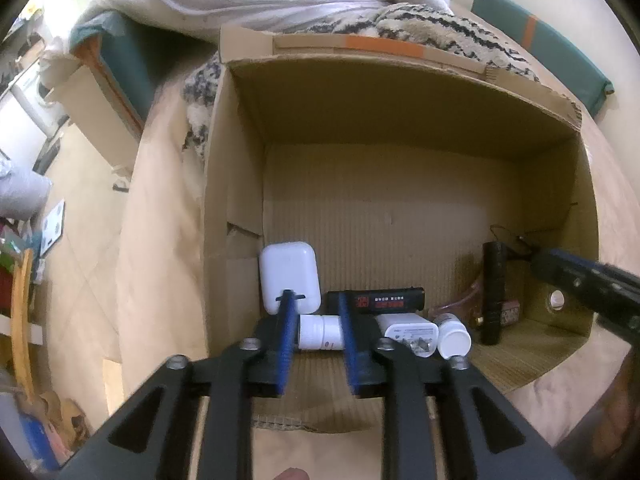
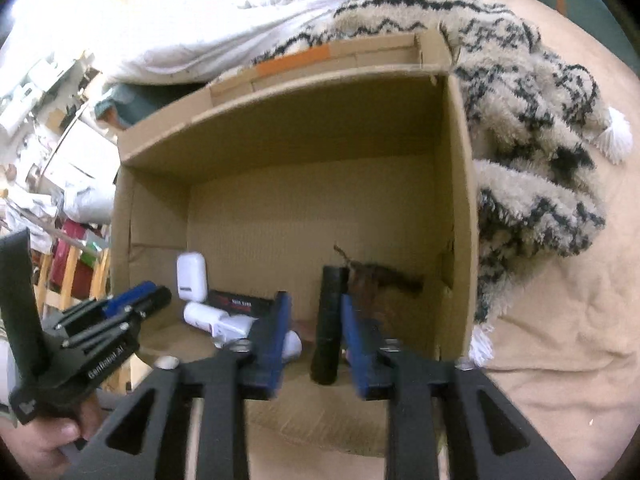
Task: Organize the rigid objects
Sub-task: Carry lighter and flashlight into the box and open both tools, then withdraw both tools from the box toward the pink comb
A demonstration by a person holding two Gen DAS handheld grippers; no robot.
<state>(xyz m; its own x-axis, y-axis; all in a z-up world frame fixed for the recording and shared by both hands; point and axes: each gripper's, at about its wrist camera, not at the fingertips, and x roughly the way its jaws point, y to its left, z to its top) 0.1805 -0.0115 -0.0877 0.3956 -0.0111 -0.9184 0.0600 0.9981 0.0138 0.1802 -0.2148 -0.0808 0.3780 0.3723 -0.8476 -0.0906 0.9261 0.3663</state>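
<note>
Through the left wrist camera, I am looking down into an open cardboard box (image 1: 400,92) lying on a beige bedsheet (image 1: 160,260). My left gripper (image 1: 314,312) is hanging over the box's near edge with its blue fingers (image 1: 285,344) parted and grasping nothing. Between them a white pill bottle (image 1: 320,332) is lying on its side on the box floor. A white earbud case (image 1: 288,276) is standing just behind the left finger. To the right a black battery pack (image 1: 380,300), a white charger plug (image 1: 412,334) and a second white bottle (image 1: 454,338) are lying close together. Further right a black flashlight (image 1: 494,292) is standing upright.

Through the right wrist camera, my right gripper (image 2: 314,316) is reaching over the same box (image 2: 460,200), its fingers (image 2: 276,340) spread apart. The flashlight (image 2: 330,320) is standing between them, and I cannot tell whether the right finger is touching it. My left gripper (image 2: 148,300) is showing at the left, held by a hand (image 2: 44,444). A fluffy patterned blanket (image 2: 532,160) is lying beside the box.
</note>
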